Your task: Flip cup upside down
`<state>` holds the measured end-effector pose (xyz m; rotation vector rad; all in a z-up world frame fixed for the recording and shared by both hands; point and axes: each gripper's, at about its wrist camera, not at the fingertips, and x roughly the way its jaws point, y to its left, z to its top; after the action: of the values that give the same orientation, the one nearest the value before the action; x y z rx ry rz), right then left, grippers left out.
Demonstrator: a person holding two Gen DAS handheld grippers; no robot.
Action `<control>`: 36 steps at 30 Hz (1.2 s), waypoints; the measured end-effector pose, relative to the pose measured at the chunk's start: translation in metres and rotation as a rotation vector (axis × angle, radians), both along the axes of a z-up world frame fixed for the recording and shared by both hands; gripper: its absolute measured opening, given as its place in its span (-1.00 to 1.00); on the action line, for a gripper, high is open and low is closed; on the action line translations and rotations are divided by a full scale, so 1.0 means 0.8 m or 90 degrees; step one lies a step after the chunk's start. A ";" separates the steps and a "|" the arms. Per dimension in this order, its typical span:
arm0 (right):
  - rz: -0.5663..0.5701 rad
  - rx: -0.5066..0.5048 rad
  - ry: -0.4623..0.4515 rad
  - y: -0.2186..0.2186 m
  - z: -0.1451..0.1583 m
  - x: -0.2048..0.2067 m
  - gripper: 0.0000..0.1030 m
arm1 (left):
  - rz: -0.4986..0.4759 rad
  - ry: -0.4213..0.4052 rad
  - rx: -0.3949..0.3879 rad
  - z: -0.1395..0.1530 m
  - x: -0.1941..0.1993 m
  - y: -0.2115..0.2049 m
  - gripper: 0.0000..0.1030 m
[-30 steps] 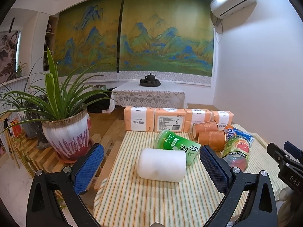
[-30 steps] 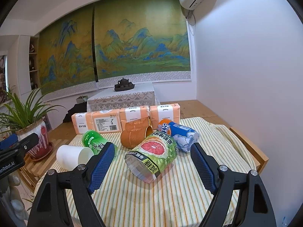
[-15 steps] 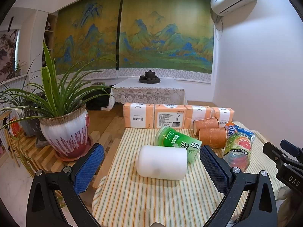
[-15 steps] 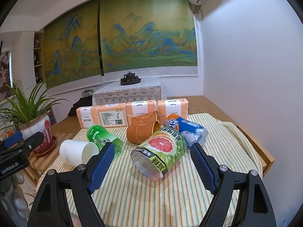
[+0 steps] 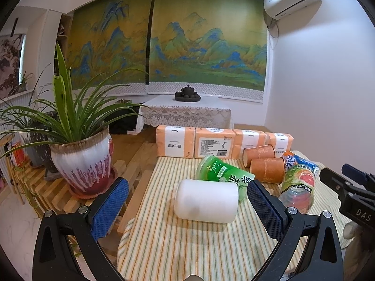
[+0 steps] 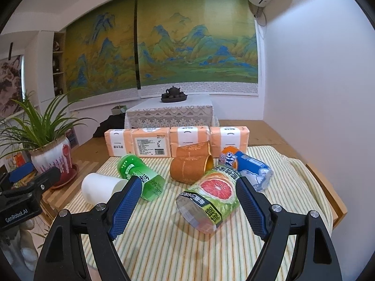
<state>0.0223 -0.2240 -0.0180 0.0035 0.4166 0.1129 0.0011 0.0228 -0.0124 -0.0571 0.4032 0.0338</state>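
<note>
Lying sideways near table's left edge, white cup; green cup touching behind; both jaws open, empty.

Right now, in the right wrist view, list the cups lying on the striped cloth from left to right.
white cup → green tea cup → orange paper cup → grapefruit cup → blue-and-orange cup. A second orange cup behind the first overlaps it, so it is left out.

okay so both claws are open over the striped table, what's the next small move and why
Probably ease the left claw forward around the white cup. The cup lies on its side, framed between the open pads but apparently beyond their tips. The right claw faces the grapefruit cup.
</note>
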 end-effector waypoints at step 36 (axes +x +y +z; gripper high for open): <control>0.311 -0.173 0.416 0.146 -0.041 0.260 0.53 | 0.064 0.032 -0.024 -0.022 -0.017 0.075 0.99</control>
<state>0.2307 -0.1075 -0.0506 -0.3377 1.0799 0.5437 -0.0128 0.0828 -0.0296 -0.1145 0.4512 0.1273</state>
